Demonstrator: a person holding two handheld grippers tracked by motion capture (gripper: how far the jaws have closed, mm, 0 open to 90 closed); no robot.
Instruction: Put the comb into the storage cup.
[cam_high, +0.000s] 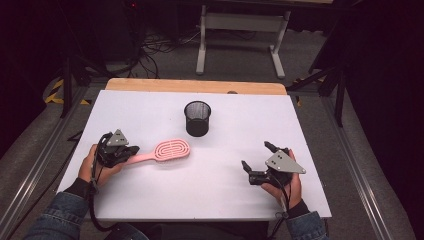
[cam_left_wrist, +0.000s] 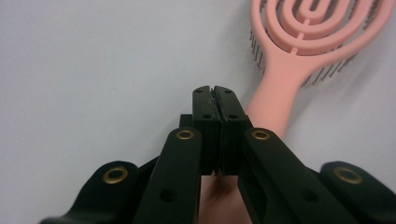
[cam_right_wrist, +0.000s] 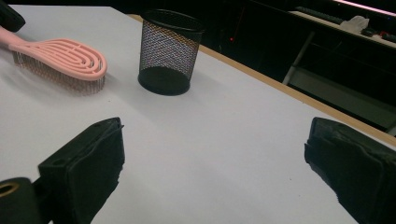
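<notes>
At the near left of the white surface (cam_high: 150, 210), the left tool (cam_high: 131, 150) has its jaws pressed together at the handle of the pink hairbrush (cam_high: 167, 150), likely pinching it to lift. Well apart, the right tool (cam_high: 257, 160) rests with jaws wide, nothing between them. Lying flat, bristles down, the brush has an oval looped head pointing toward the black mesh cup (cam_high: 197, 118).

Looks like a lab or recording studio: white tabletop (cam_high: 150, 190) set on a wooden board (cam_high: 195, 86), dark curtains all around, cables (cam_high: 155, 50) tangled on grey carpet beyond the far edge, yellow-black hazard tape (cam_high: 54, 92) near the far left corner, metal floor rails (cam_high: 35, 165) alongside.
</notes>
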